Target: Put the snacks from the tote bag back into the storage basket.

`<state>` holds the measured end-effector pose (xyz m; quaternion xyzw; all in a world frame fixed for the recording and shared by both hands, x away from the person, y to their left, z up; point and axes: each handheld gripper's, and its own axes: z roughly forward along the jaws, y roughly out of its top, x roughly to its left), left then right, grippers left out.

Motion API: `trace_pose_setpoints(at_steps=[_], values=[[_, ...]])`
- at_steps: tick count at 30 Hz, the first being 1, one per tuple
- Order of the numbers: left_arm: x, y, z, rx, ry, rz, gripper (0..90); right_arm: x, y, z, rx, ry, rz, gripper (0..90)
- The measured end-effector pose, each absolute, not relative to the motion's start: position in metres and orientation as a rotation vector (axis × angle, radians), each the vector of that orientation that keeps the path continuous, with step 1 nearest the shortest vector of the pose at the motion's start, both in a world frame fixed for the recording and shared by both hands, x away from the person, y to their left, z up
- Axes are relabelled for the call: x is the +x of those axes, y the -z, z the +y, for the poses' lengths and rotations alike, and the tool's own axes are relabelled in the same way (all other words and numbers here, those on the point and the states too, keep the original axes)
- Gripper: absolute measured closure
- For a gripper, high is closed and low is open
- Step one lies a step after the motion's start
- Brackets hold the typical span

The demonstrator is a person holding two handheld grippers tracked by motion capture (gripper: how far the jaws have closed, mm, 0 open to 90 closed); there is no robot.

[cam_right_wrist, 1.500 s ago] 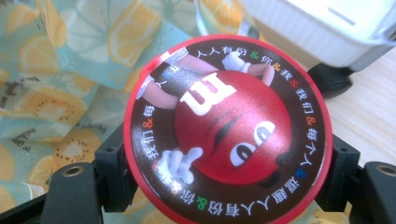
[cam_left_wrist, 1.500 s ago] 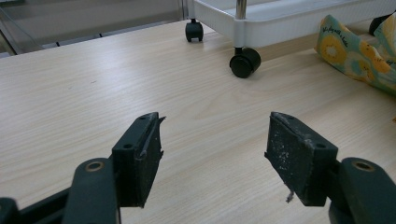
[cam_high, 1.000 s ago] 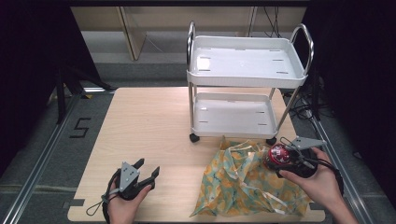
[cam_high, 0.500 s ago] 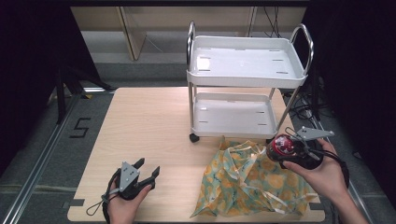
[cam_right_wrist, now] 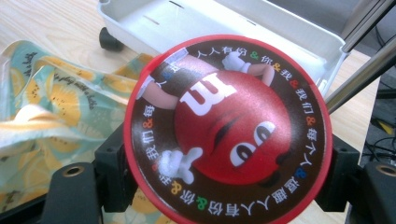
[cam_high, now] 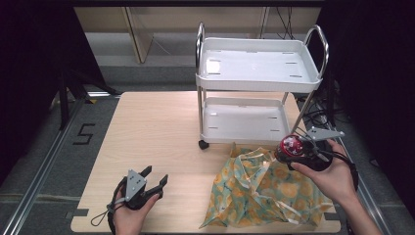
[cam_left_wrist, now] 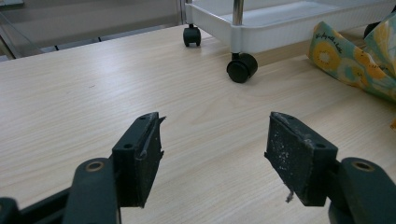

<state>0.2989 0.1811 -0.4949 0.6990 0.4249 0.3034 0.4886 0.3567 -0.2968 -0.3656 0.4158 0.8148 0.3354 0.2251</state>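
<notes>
Between the jaws of the right tool [cam_high: 289, 151], above the yellow-patterned cloth bag [cam_high: 259, 191], a round red candy tin [cam_right_wrist: 228, 130] is pinched, beside the white cart [cam_high: 254, 73]. The left tool [cam_left_wrist: 215, 156] rests spread apart over the bare counter [cam_high: 156, 127].

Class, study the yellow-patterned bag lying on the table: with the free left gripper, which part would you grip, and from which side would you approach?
Probably the raised fold at the bag's near-left edge, approached low across the table from the left. The fabric stands up in ridges there, giving the open left gripper a thin edge to pinch, and that side faces it. The right gripper, holding the round red tin, is above the far-right corner.
</notes>
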Motion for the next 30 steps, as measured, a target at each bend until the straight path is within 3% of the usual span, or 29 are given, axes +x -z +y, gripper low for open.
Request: trace_pose_setpoints(at_steps=[30], values=[[0.3,0.491,0.183,1.678,-0.755,1.035,35.4,0.374,0.373,-0.283,1.208,-0.948,2.173,26.5]])
